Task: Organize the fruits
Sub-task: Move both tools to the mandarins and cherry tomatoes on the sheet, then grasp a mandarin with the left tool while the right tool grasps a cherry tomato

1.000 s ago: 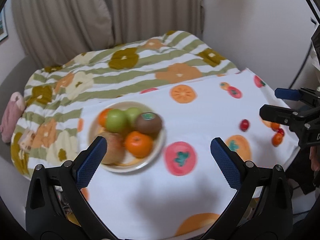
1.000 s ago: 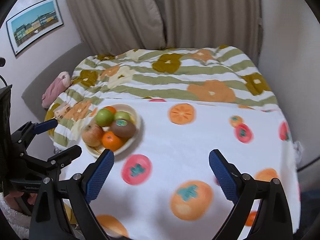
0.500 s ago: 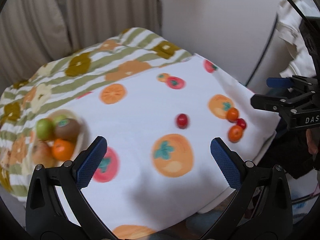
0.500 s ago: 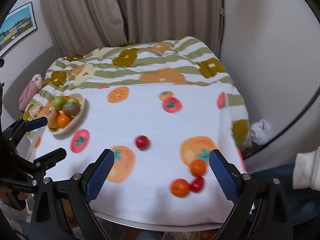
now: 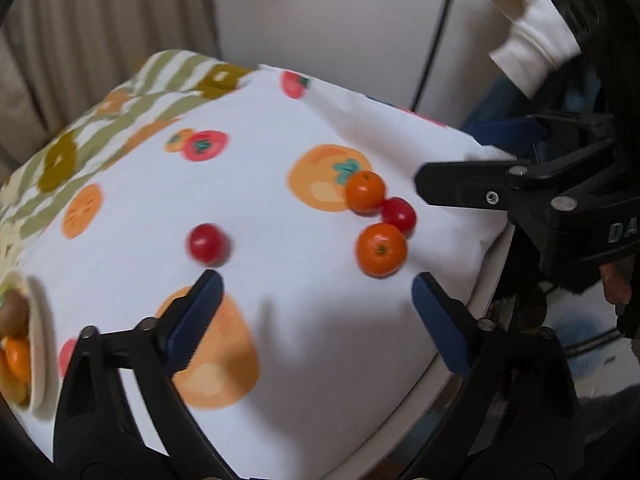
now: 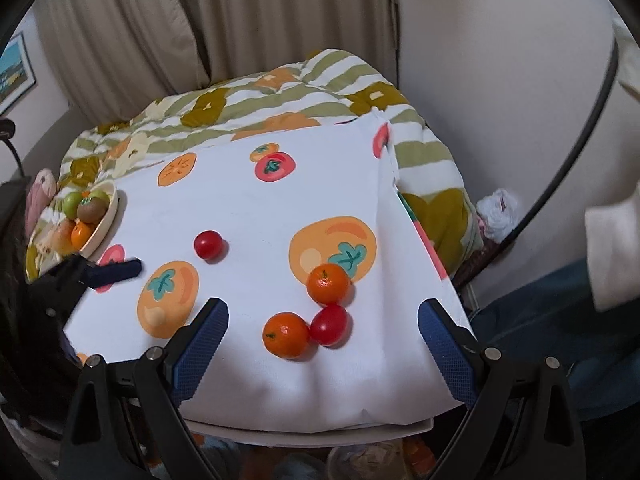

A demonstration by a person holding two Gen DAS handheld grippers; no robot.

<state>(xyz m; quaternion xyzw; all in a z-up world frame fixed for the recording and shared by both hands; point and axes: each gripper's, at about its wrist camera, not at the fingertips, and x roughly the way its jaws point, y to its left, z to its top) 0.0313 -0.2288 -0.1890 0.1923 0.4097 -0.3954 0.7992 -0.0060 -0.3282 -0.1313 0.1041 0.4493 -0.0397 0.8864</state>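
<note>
Two small oranges [image 6: 328, 283] [image 6: 286, 335] and a red tomato [image 6: 329, 324] cluster near the table's right front corner. My right gripper [image 6: 322, 312] hangs open just in front of them, touching none. A second red tomato [image 6: 208, 244] lies alone mid-table. In the left wrist view the same near orange [image 5: 381, 249], far orange [image 5: 365, 191] and clustered tomato [image 5: 398, 214] sit just beyond my left gripper [image 5: 316, 284], whose jaws are closing with only cloth between them. The lone tomato [image 5: 207, 244] lies off its left fingertip. A cream bowl [image 6: 110, 216] of fruit stands far left.
The white cloth [image 6: 280, 200] printed with persimmons drops off at the front and right edges. A green striped quilt [image 6: 280, 96] is heaped behind it, then curtains and a wall. The right gripper [image 5: 448, 160] reaches in above the corner. A white sleeve [image 5: 532, 48] hangs upper right.
Both views have swung from the fruit bowl to the right front corner and come lower and closer to the loose oranges and tomatoes. The left jaws have narrowed a little.
</note>
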